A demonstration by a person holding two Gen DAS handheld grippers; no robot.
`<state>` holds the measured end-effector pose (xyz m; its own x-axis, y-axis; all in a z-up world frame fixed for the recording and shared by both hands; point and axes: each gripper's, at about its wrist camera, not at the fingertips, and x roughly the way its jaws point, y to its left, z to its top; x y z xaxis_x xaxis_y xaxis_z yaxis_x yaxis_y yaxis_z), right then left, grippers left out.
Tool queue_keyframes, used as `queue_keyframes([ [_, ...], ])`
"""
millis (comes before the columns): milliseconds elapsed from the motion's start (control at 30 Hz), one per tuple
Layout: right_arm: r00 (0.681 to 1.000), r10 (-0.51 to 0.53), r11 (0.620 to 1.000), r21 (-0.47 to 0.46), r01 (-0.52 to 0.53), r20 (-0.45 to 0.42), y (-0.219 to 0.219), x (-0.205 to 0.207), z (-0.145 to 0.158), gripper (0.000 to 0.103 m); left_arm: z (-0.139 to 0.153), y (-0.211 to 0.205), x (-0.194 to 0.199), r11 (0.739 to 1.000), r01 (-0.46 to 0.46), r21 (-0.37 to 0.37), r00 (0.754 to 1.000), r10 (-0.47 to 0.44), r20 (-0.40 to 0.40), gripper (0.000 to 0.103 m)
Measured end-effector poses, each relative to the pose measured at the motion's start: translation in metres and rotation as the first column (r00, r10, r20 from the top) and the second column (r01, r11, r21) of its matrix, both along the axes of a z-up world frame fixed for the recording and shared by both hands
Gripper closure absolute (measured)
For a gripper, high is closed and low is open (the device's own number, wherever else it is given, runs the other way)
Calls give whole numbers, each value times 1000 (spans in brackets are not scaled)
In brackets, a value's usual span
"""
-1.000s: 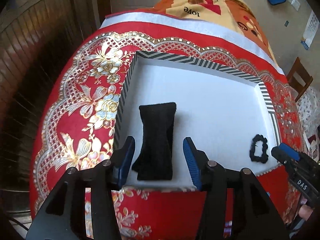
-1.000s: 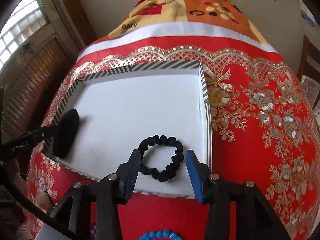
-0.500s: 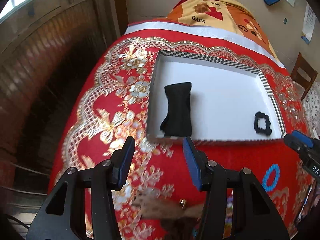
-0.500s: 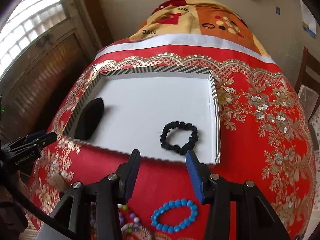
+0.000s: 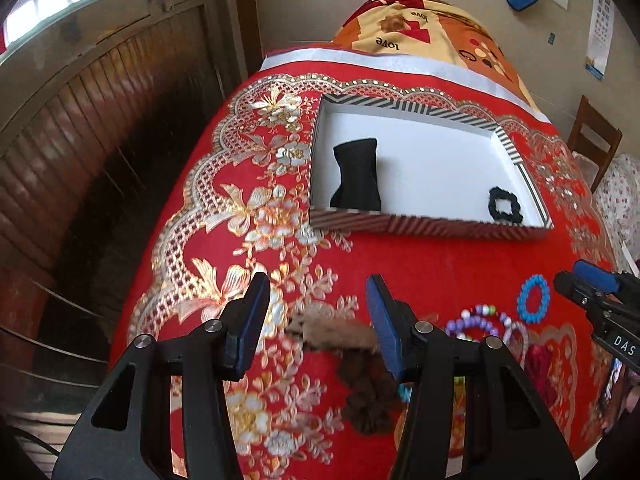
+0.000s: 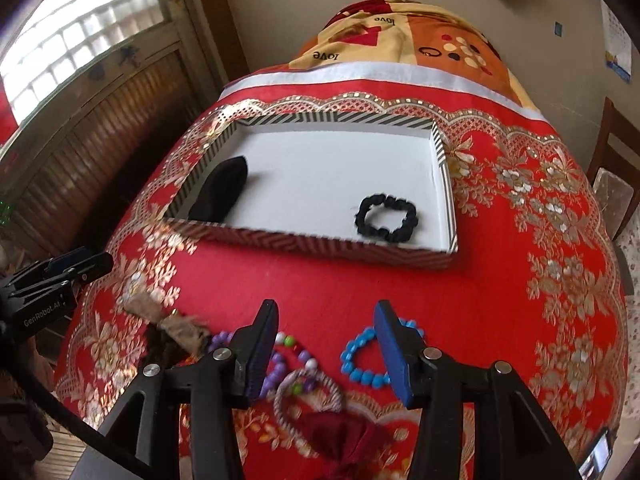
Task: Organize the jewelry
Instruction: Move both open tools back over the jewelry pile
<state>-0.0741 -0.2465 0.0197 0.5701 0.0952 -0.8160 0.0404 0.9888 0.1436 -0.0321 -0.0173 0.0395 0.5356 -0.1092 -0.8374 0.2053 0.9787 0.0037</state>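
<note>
The right gripper [image 6: 326, 344] stood open and empty, its jaws just having opened a little further, above the loose pieces on the red tabletop [image 6: 500, 300]; the blue bead bracelet [image 6: 370, 360] lay just beneath and between its fingers, nearer to it than to the open, empty left gripper [image 5: 316, 316], which hung over a tan bow [image 5: 332, 330]; the striped tray [image 6: 320, 242] beyond held a black scrunchie [image 6: 386, 220] and a black pouch [image 6: 222, 194]; "GenRobot.AI" and "DAS" marked the grippers, "love" the blanket [image 6: 400, 28].
</note>
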Motion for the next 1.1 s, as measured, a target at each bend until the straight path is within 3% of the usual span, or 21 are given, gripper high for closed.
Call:
queue_keyframes([
  [600,1000,9,1000,1,-9,-25,20,-49,-12,55,-17,27,-47,1000,9,-29,997,-11,-76,53],
  [1100,997,-37,999,-4,37,-63,1,-53,-30,55,-38,32,-49,991,1,-136,978,-29,-208,53],
])
